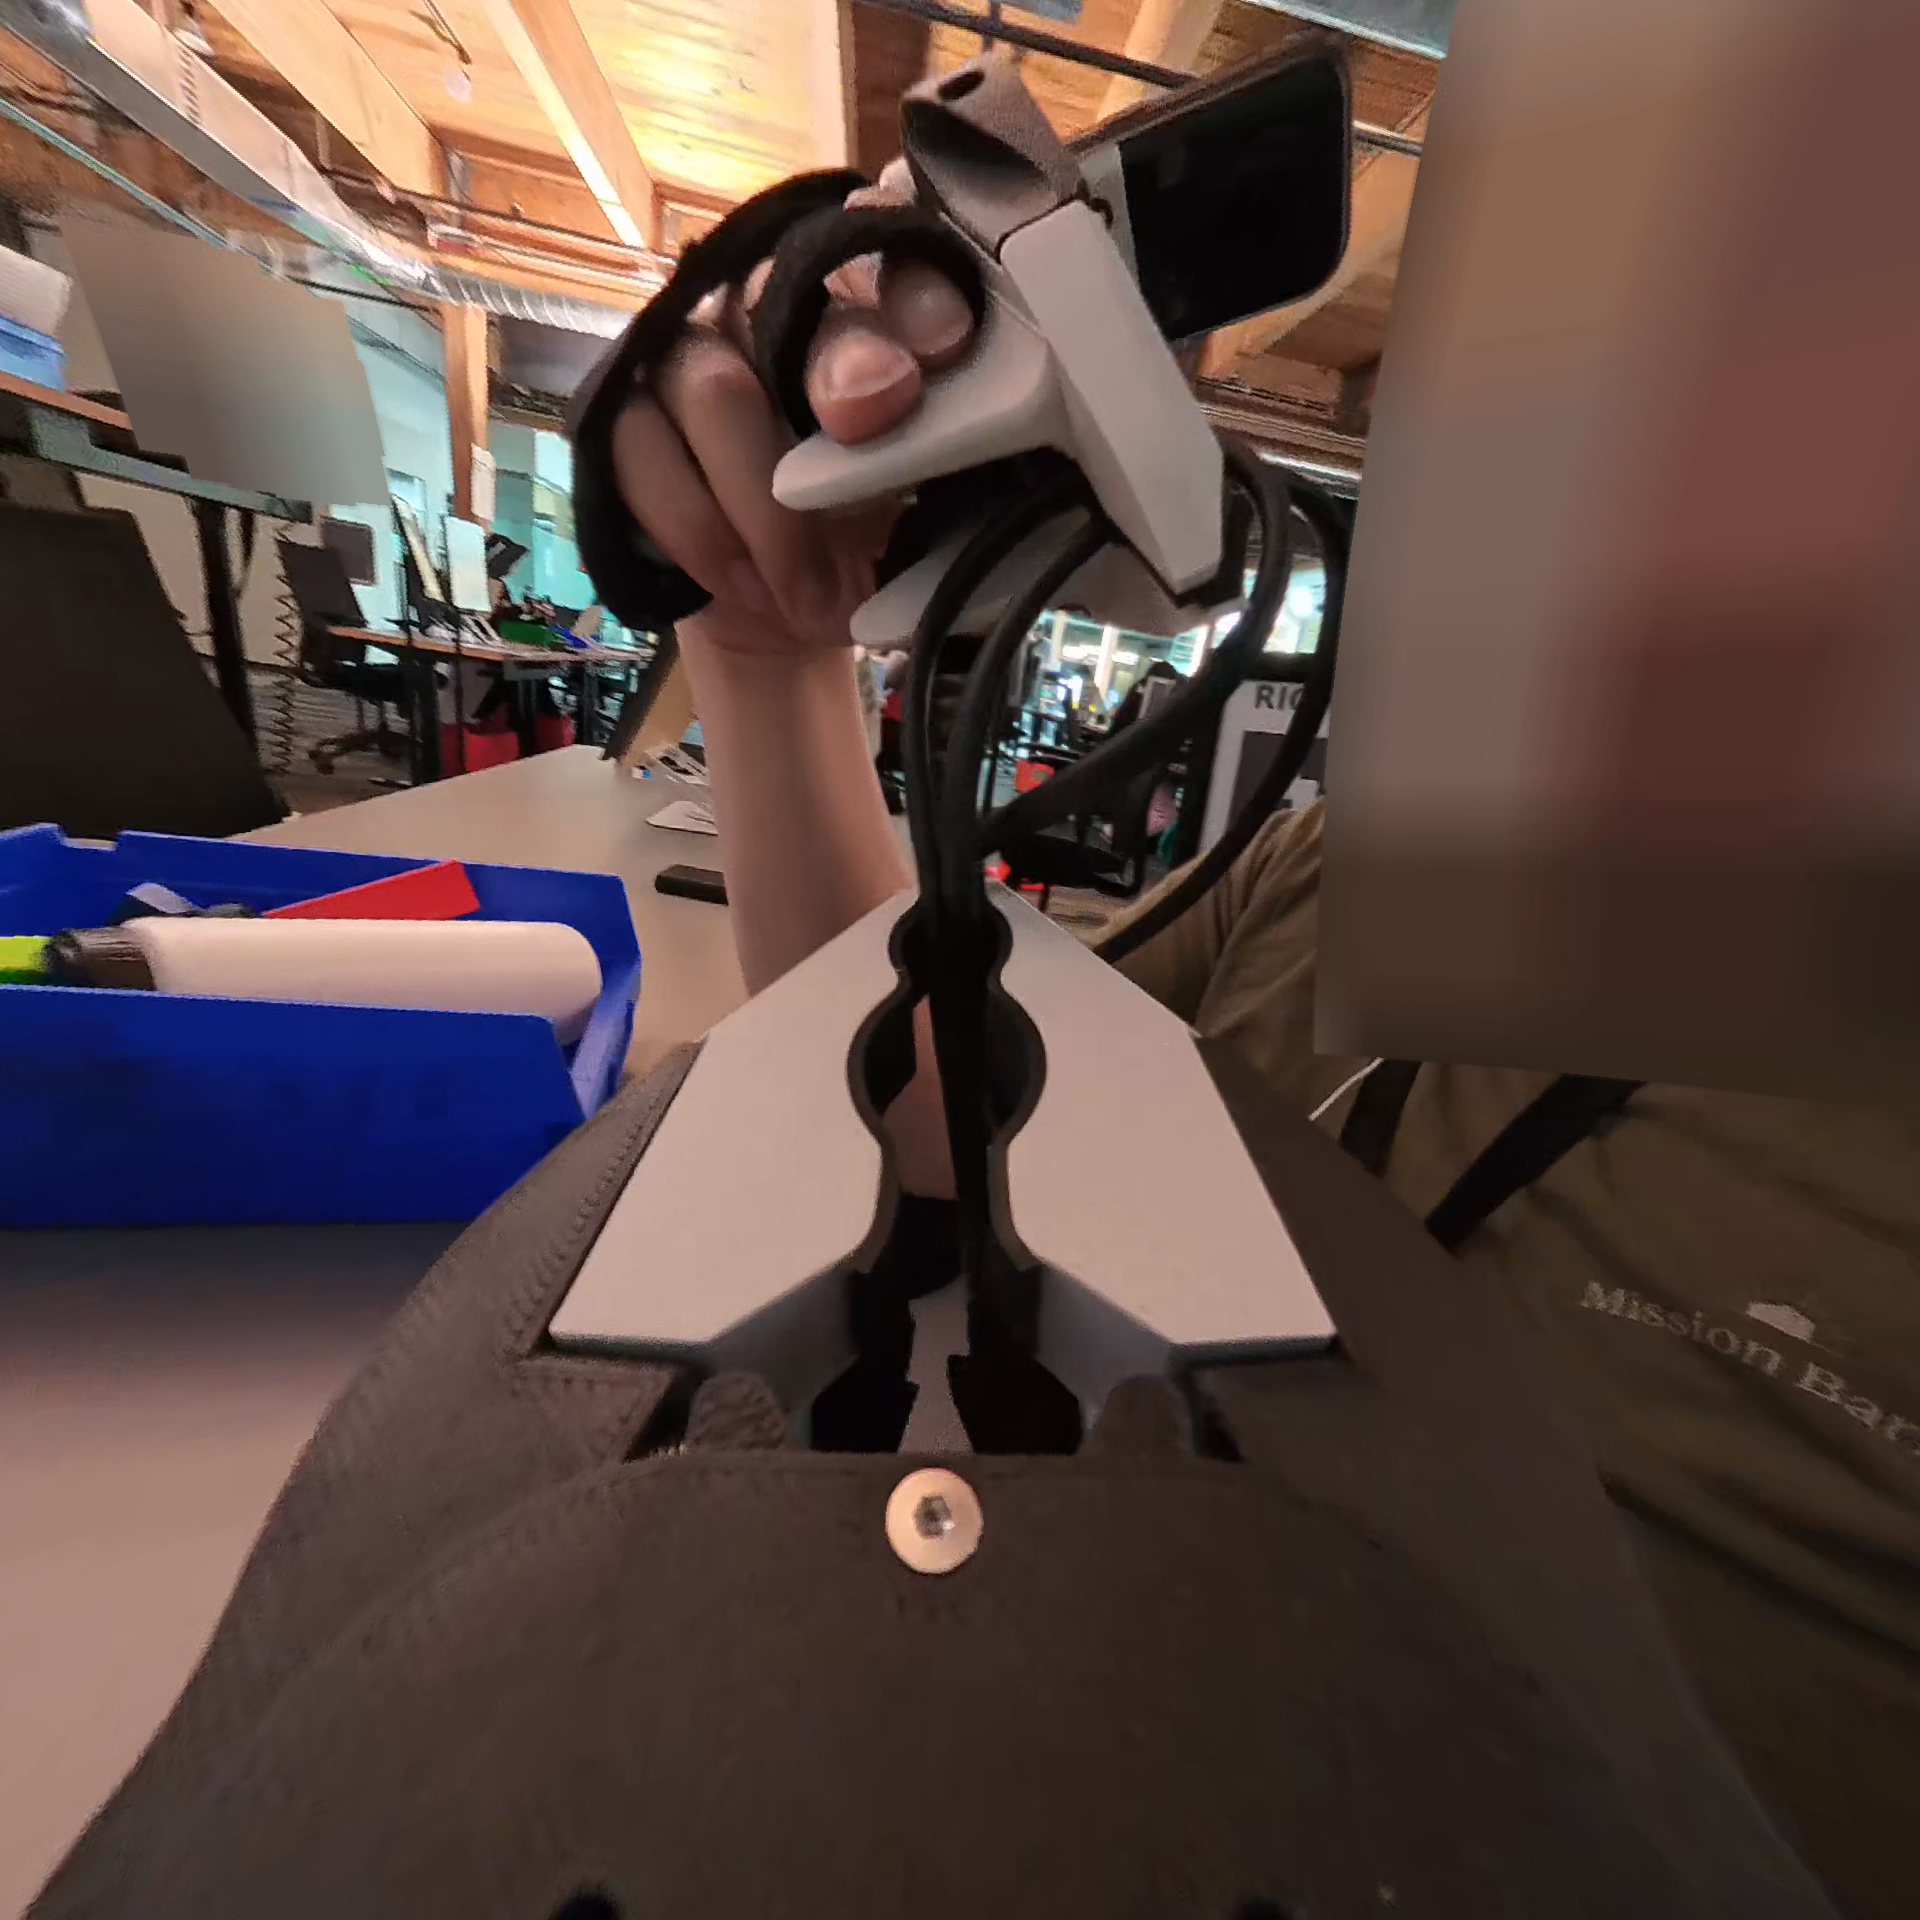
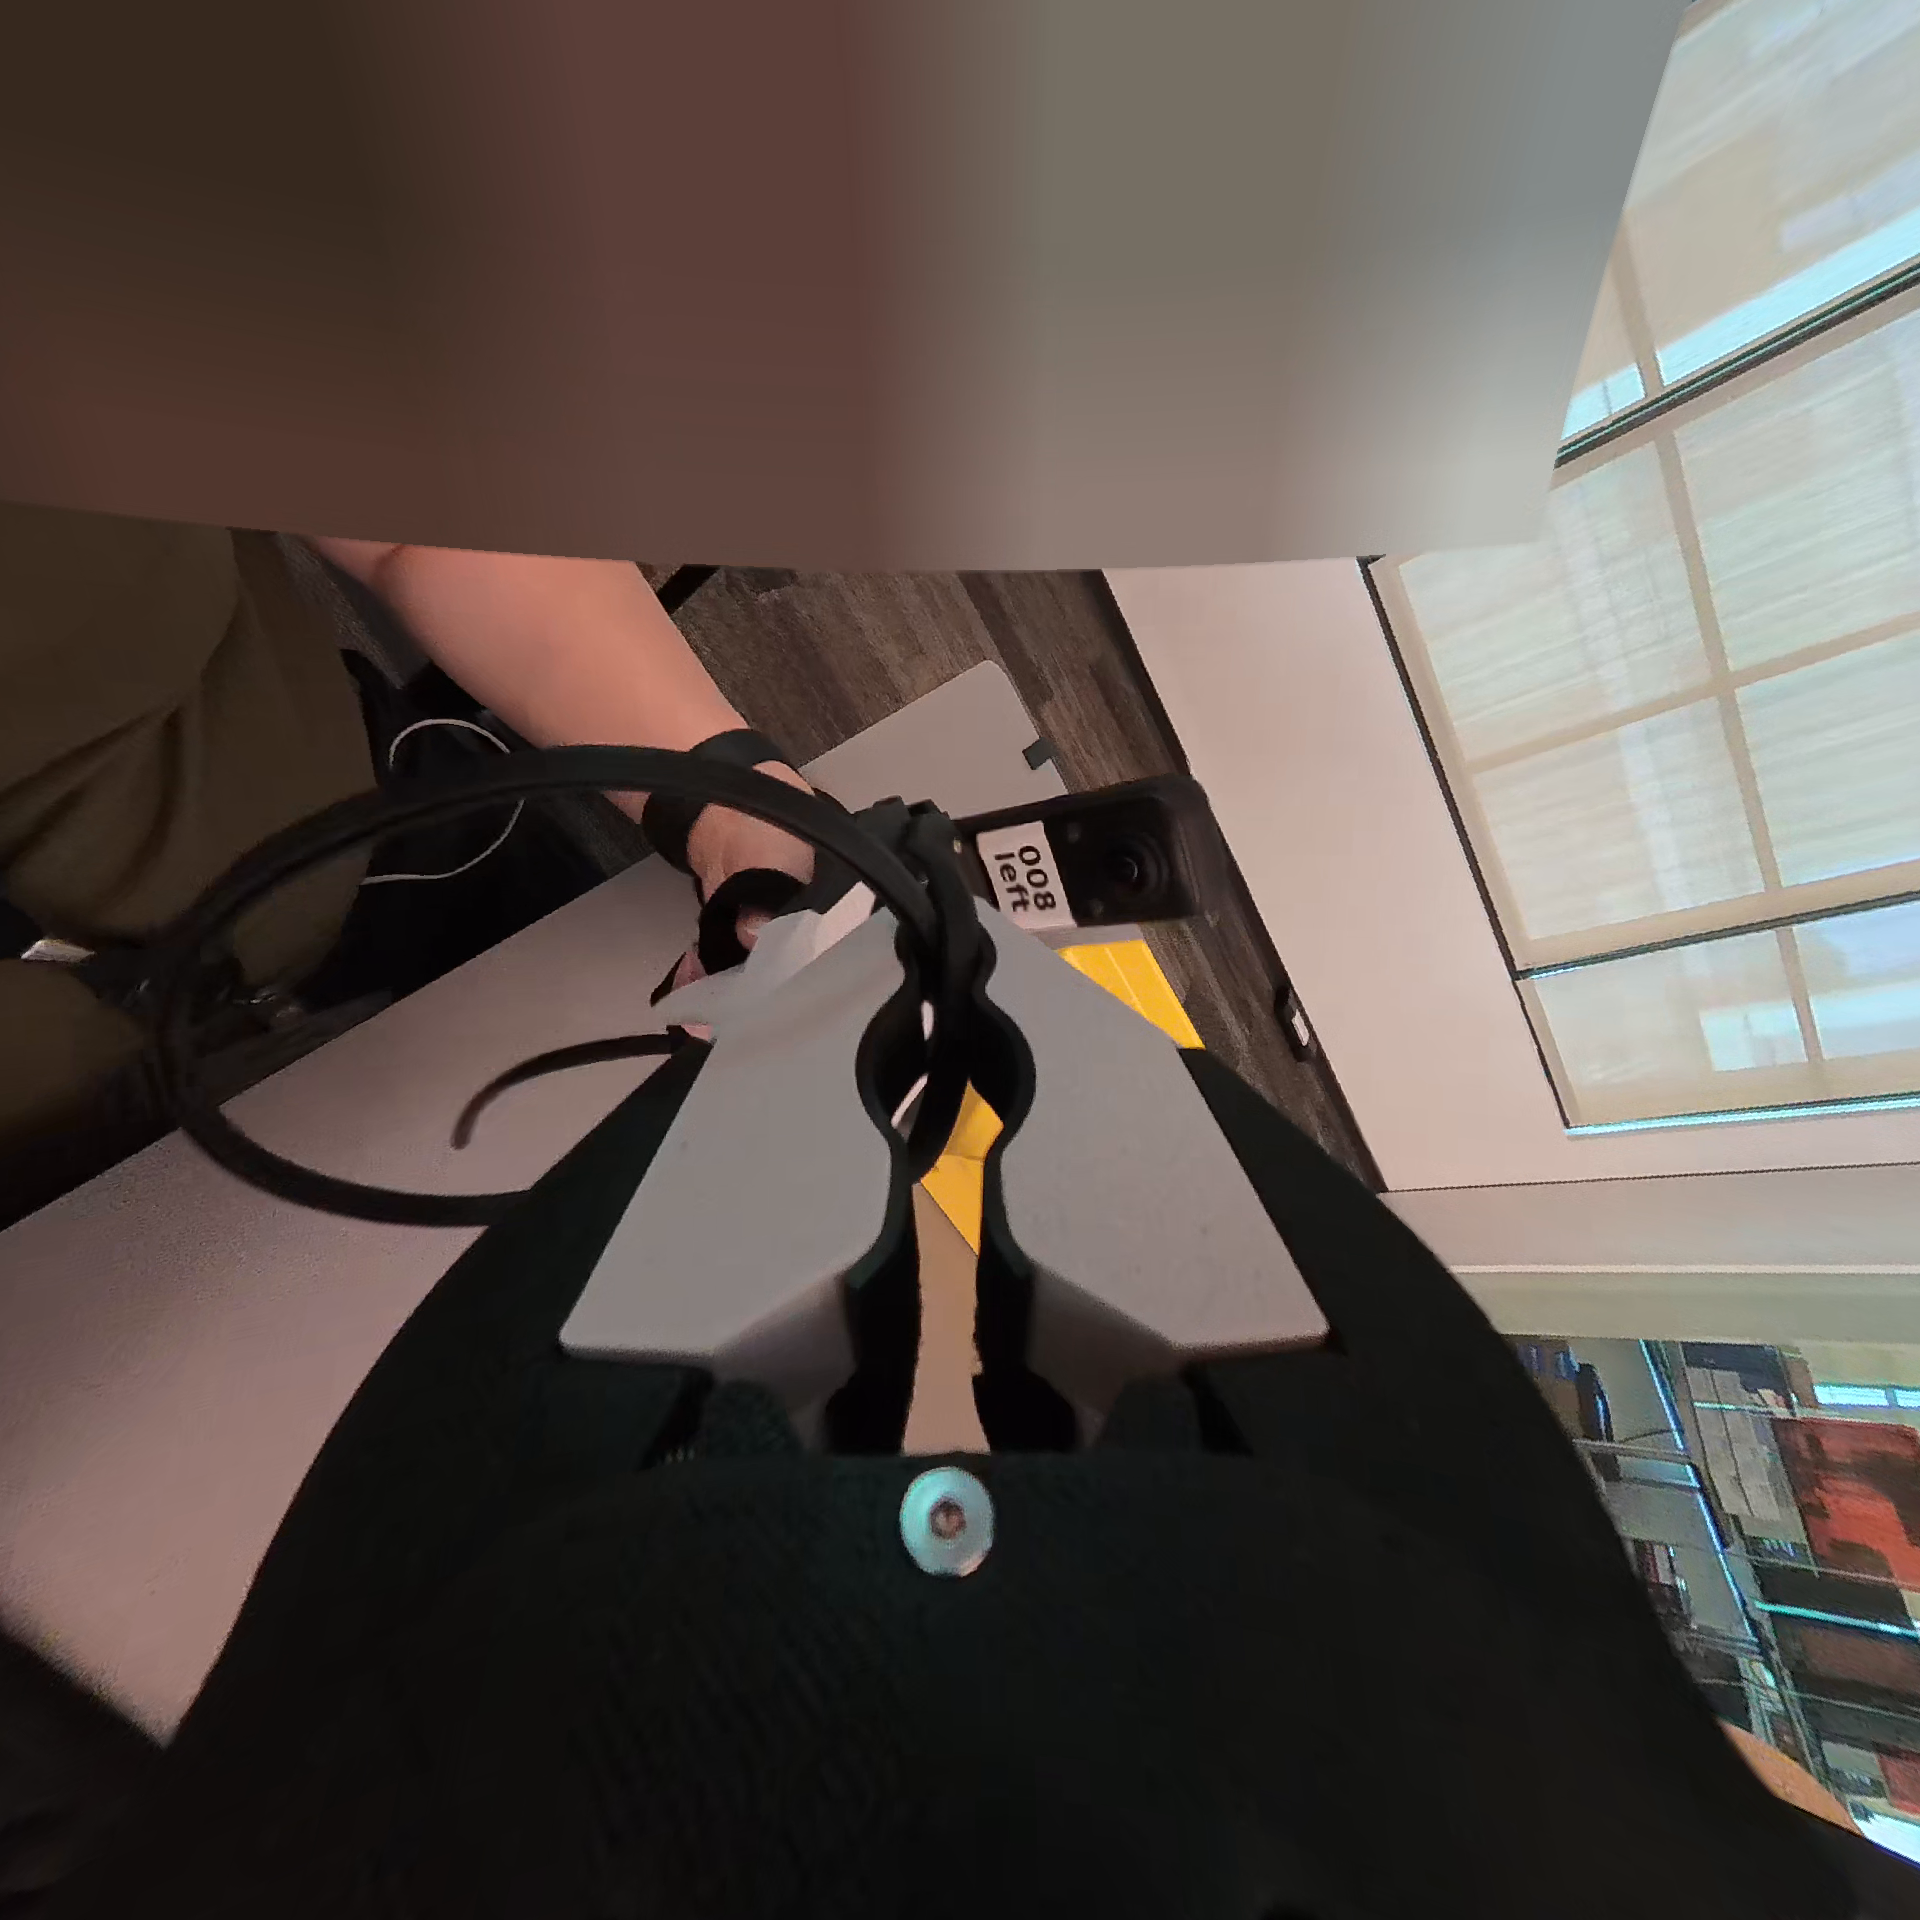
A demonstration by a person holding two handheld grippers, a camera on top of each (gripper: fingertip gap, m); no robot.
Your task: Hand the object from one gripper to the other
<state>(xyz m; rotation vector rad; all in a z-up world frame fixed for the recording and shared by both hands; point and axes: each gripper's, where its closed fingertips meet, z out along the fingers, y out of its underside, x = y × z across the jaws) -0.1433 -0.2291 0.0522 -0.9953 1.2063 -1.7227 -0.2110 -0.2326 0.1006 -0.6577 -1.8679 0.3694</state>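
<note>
A coiled black cable (image 1: pixel 935 727) runs between both grippers, held in the air above the table. In the left wrist view my left gripper (image 1: pixel 951 914) is shut on the cable's strands, which pass between its grey fingers (image 1: pixel 790 1122). The strands rise to my right gripper (image 1: pixel 1174 551), held in a hand above. In the right wrist view my right gripper (image 2: pixel 940 935) is shut on the cable too, and the cable's loop (image 2: pixel 586 769) swings out to the left. The left gripper's camera (image 2: pixel 1112 862) shows just beyond my right fingertips.
A blue bin (image 1: pixel 312 1122) at the left holds a white roll (image 1: pixel 364 961) and a red piece (image 1: pixel 384 894). A small black object (image 1: pixel 691 883) lies on the grey table (image 1: pixel 520 810). A yellow object (image 2: pixel 1122 977) lies below. The person's olive shirt (image 1: pixel 1662 1351) is close at the right. My hands' fingertips stand some 8 centimetres from each other.
</note>
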